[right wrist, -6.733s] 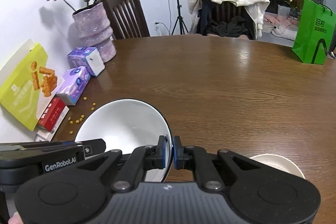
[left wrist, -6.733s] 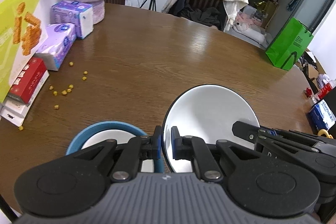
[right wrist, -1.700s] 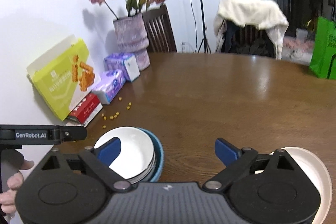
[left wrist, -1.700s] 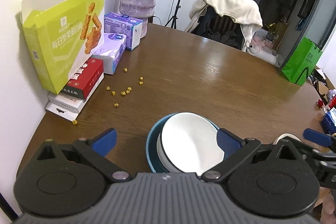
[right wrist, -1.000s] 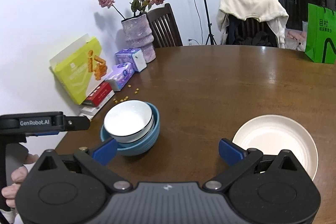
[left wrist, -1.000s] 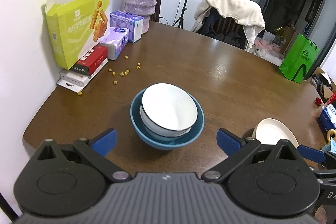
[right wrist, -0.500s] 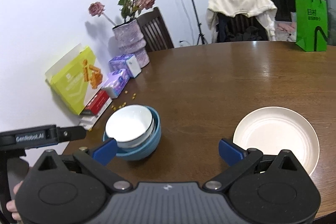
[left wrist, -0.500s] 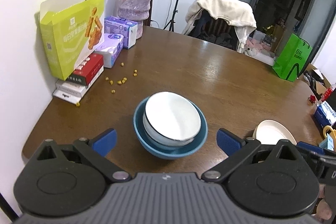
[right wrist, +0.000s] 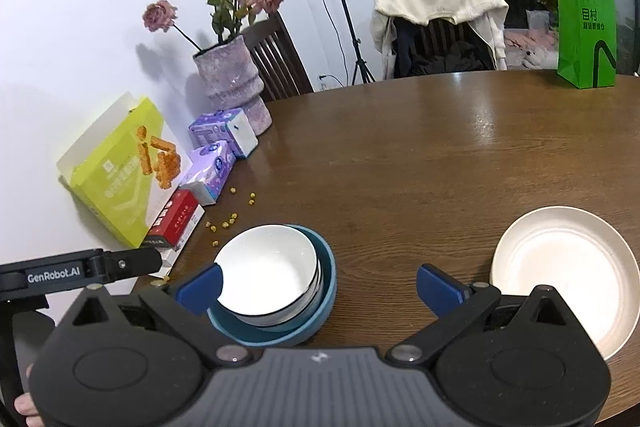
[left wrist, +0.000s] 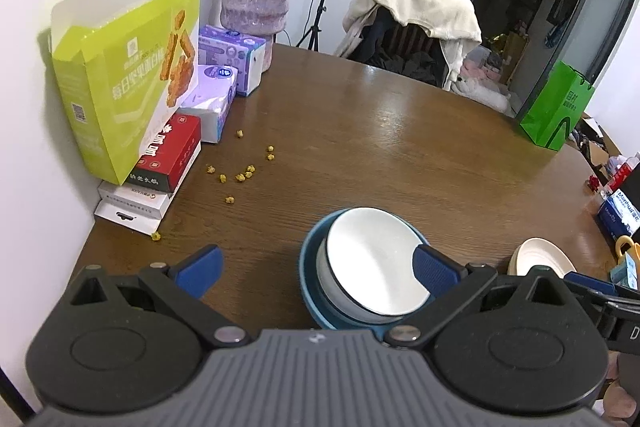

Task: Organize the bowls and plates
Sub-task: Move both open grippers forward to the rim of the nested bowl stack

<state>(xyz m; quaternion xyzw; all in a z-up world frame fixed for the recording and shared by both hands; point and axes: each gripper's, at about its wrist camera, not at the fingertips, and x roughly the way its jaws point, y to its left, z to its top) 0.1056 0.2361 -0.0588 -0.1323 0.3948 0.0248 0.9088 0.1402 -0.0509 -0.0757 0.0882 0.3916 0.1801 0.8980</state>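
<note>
Brown wooden table (right wrist: 440,155) carries the dishes. Both the left claw (left wrist: 316,267) and right claw (right wrist: 320,287) gape wide, empty. White bowl (right wrist: 268,267) nests in blue bowl (right wrist: 324,303) before them, saving space; plate (right wrist: 560,267) waits right.

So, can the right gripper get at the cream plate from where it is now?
Probably yes. The right gripper is open and empty, and the cream plate lies bare on the wooden table just to its right. The stacked bowls sit on the other side, apart from it.
</note>
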